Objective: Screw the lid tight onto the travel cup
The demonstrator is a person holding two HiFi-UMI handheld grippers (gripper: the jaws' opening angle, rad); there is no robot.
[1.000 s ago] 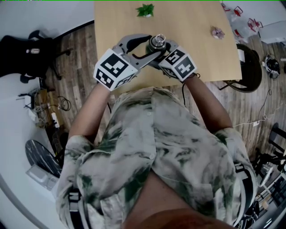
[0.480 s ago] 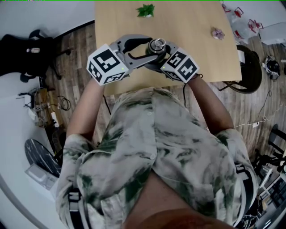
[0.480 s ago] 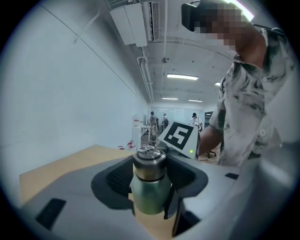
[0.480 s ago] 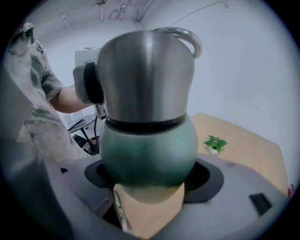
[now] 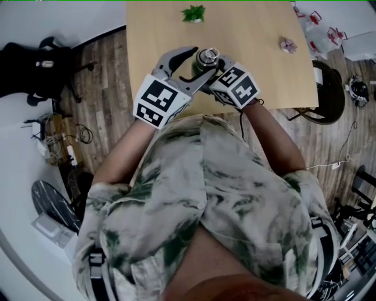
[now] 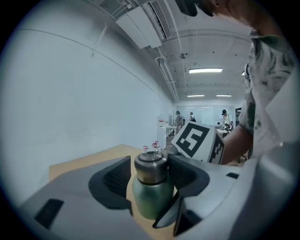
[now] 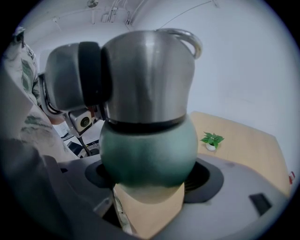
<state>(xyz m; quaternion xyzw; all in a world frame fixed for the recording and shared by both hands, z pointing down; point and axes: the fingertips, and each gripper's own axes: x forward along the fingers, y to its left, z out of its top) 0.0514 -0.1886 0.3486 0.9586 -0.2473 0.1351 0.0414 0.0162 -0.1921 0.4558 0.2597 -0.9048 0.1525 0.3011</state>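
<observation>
The travel cup (image 5: 207,59) stands near the wooden table's (image 5: 247,23) front edge, with a green body (image 6: 152,200) and a steel lid (image 6: 151,168) on top. My left gripper (image 6: 151,180) reaches round the lid from the left. Its jaws have just been opening, and the lid stands between the pads (image 6: 116,180) with a thin gap on the left side. My right gripper (image 7: 147,176) is shut on the cup's green body (image 7: 149,150) from the near right. In the right gripper view the lid (image 7: 147,75) fills the top, with a left pad (image 7: 89,75) beside it.
A small green plant (image 5: 191,13) sits at the table's far edge and a pink crumpled thing (image 5: 286,42) at its right. Black chairs stand on the floor at the left (image 5: 35,64) and right (image 5: 329,88). People stand far off in the room (image 6: 192,117).
My left gripper has turned about the lid: its marker cube swung out to the left, then back nearer and lower. The cup and the right gripper stayed put.
</observation>
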